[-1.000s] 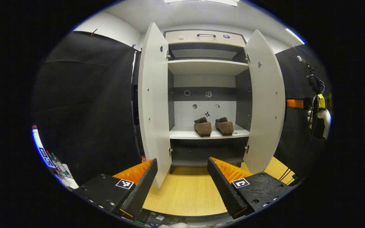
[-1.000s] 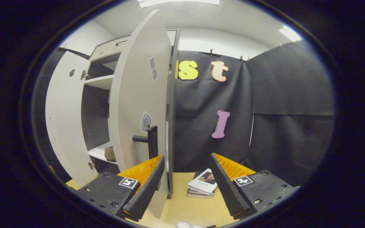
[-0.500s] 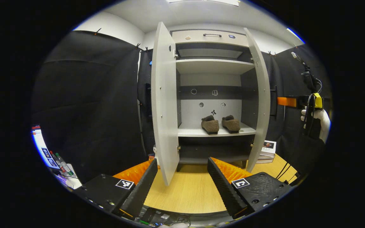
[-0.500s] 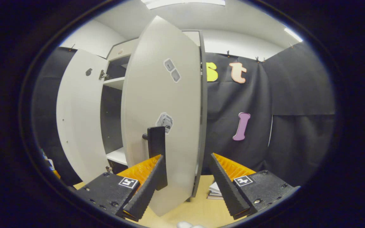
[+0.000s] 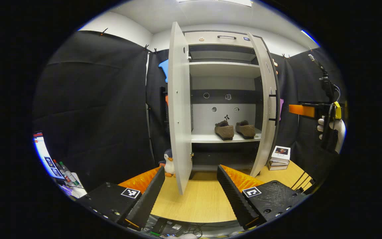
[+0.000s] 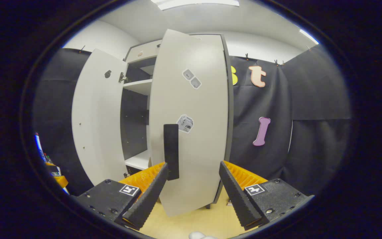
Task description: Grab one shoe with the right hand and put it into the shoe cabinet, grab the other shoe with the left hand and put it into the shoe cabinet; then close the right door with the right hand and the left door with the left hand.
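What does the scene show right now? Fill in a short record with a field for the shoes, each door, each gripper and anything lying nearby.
shoes: two shoes side by side on a cabinet shelf
right door: partly closed
left door: wide open
right gripper: open, close to the right door's handle
left gripper: open, holding nothing
nearby: toy penguin and stacked books on the floor

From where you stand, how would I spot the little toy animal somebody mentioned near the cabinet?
Find the tall shoe cabinet with both doors ajar. Look down at the wooden floor just outside its left door, against the black cloth. The penguin toy stands there, small, black and white, while the other floor items, a stack of books, sit by the right door.
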The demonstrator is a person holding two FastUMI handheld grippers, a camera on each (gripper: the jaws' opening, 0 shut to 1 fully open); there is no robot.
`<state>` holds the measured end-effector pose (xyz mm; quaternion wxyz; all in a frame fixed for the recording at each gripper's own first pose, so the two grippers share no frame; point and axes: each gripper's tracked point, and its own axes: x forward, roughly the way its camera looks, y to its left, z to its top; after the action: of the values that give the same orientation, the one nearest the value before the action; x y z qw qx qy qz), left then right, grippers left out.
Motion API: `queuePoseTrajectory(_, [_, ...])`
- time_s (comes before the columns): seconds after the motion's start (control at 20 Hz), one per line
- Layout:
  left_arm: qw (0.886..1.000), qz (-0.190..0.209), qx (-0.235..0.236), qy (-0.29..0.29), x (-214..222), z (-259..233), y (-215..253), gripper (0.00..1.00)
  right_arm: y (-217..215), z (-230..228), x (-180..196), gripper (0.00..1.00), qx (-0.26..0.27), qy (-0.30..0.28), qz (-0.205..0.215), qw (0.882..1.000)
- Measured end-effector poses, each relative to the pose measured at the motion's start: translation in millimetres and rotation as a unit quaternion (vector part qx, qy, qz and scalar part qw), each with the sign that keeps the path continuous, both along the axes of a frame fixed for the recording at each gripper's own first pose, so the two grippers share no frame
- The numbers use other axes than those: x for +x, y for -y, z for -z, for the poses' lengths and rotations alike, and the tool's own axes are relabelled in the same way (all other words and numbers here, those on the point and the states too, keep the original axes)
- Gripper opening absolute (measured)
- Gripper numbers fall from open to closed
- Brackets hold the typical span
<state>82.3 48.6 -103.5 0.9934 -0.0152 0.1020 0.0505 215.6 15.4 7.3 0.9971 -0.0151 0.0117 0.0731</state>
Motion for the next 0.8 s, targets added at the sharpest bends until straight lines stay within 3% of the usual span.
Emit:
queuePoseTrajectory(0.25, [1.000, -0.008, 0.006, 0.010, 14.8, -4.8, -44.9, 0.96, -2.0, 22.4, -62.1, 1.00, -0.004, -0.019, 0.014, 1.000])
queuePoseTrajectory(0.55, [0.998, -0.049, 0.015, 0.022, 47.1, -20.3, -122.0, 0.96, -2.0, 57.8, -130.7, 0.99, -0.002, -0.054, 0.019, 0.998])
queuePoseTrajectory(0.8, [0.996, -0.073, 0.026, 0.035, 96.0, -38.9, -168.6, 0.96, 8.9, 79.1, -155.9, 1.00, 0.001, -0.081, 0.032, 0.996])
